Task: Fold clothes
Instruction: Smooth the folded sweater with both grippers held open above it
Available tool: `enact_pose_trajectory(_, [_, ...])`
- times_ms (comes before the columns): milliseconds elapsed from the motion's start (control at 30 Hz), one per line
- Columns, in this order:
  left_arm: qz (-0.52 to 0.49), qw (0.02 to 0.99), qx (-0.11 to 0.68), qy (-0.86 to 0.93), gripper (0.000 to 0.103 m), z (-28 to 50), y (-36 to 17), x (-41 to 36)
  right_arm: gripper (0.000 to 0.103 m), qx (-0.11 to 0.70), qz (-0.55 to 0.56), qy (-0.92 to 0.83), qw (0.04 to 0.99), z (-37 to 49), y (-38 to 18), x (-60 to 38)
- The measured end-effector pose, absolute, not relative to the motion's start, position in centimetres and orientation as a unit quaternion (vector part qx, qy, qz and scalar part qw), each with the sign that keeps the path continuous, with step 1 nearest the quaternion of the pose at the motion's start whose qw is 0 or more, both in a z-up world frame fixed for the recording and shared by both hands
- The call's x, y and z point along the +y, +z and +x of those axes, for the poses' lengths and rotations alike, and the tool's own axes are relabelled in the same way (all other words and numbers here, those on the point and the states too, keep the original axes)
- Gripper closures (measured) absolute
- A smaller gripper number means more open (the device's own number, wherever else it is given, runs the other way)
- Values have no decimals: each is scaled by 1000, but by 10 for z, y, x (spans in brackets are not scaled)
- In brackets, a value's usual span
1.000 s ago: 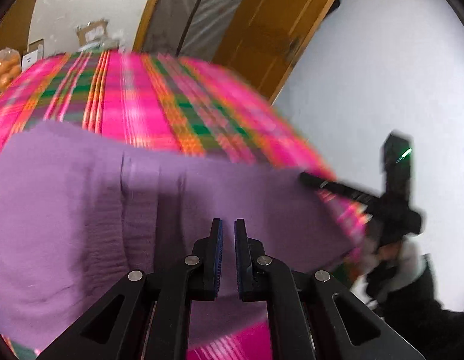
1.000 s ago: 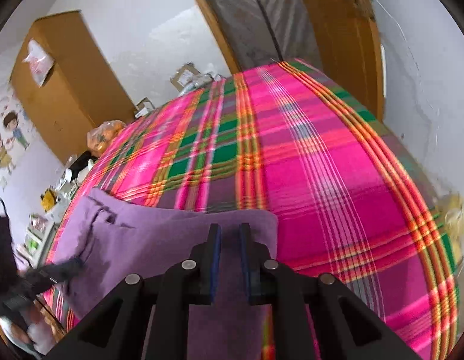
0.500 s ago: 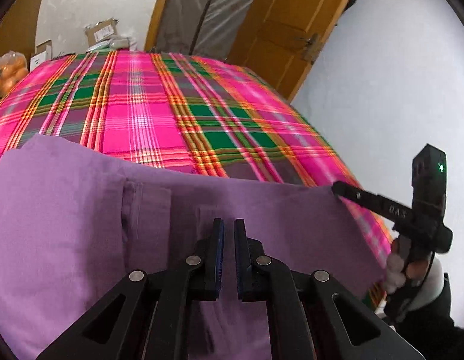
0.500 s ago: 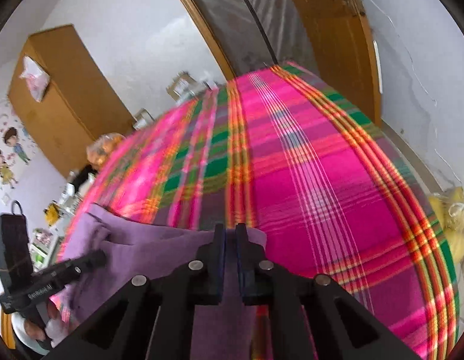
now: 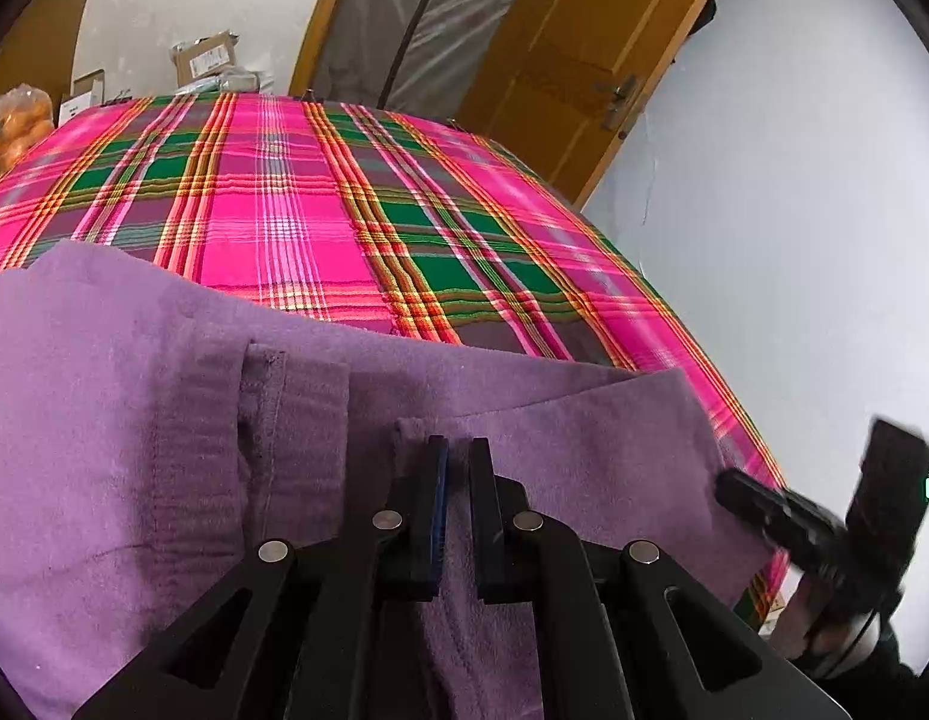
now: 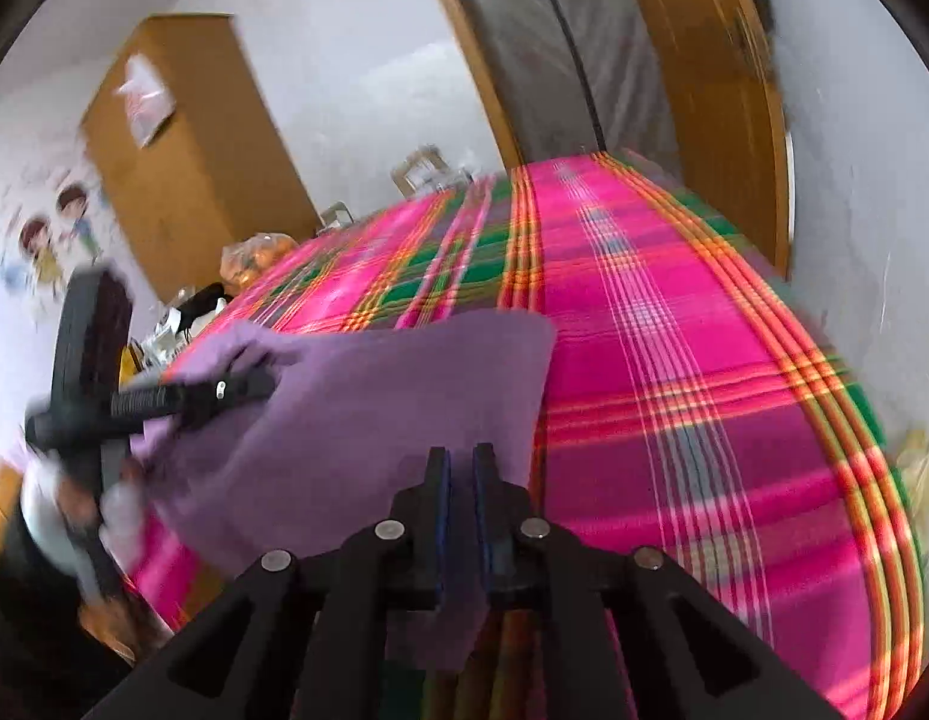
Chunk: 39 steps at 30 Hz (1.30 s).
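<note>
A purple garment (image 5: 134,408) lies on the near part of a bed with a pink, green and orange plaid cover (image 5: 296,222). My left gripper (image 5: 455,450) is shut on a fold of the purple cloth near its hem. My right gripper (image 6: 459,459) is shut on the garment's (image 6: 368,414) right edge and holds it lifted off the plaid cover (image 6: 674,396). Each gripper shows in the other's view: the right one (image 5: 728,483) at the cloth's right corner, the left one (image 6: 266,384) on its left part.
A wooden door (image 5: 590,48) and a grey curtain (image 5: 404,18) stand past the bed's far end. A white wall (image 5: 794,240) runs along the bed's right side. A wooden wardrobe (image 6: 182,180), boxes (image 5: 206,57) and a bag of oranges (image 5: 14,126) stand on the left.
Both grippers stay shut on the purple garment. The right gripper has lifted its edge and moved it forward and left, so the cloth stands higher over the cover. The left view has steadied.
</note>
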State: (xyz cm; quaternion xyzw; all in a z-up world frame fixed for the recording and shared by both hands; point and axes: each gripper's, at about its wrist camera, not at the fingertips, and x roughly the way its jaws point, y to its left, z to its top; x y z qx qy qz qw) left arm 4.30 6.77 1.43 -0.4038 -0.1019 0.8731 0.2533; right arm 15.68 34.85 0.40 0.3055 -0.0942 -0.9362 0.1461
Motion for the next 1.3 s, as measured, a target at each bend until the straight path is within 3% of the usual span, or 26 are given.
enact_pose_trajectory(100, [-398,249,-89,878,96,52,18,66,93,-62,292,-945,135,174,2,347])
enact_pose_trajectory(200, [-388,249,-79,884,96,66,21,63,93,-59,288,-947,133,186,5,351])
enact_pose_trajectory(333, [-377,263,-70,886,96,97,21,54,84,-76,290,-945,130,197,-4,356])
enact_pose_trajectory(533, [-366,262,-36,892,96,119,15,53,84,-57,279,-949,135,190,16,350])
enact_pose_trajectory(667, [-369,259,-35,892,96,117,12,52,83,-33,307,-942,131,177,4,340])
enact_pose_trajectory(1067, [-335,252,-17,907,96,77,53,74,78,-108,301,-940,119,110,46,347])
enact_pose_trajectory(1300, [-375,236,-1,896,96,49,32,90,79,-117,357,-921,101,67,36,340])
